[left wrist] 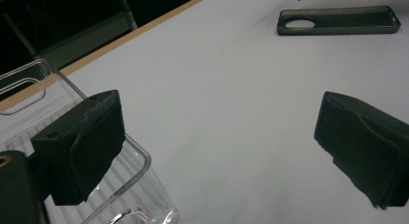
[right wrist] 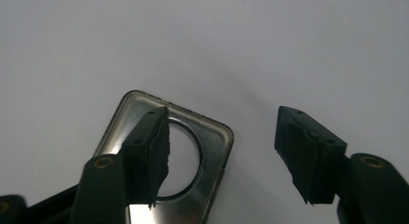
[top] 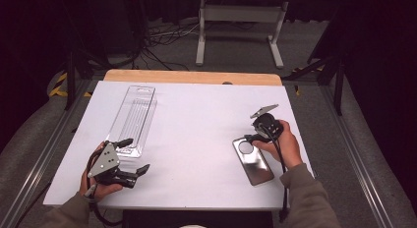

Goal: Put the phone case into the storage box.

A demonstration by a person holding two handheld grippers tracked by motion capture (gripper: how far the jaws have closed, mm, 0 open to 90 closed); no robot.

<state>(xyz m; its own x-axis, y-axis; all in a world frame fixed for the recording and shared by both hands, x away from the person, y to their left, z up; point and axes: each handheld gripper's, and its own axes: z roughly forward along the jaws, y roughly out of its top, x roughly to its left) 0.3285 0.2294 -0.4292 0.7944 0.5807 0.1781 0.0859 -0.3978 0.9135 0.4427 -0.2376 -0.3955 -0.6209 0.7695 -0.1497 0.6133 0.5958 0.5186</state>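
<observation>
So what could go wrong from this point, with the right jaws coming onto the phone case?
The right gripper has one jaw over the phone case and the other on bare table beside it, so closing may only skid the flat, thin case. The case lies near the table's right edge and could be nudged off. The left gripper, jaws open, sits beside the clear plastic package and might bump it.

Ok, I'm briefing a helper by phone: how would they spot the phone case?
On the white table, look toward its right side, by the right claw. The phone case lies flat there: dark, glossy, with a big round hole, unlike the clear plastic package at left.
</observation>
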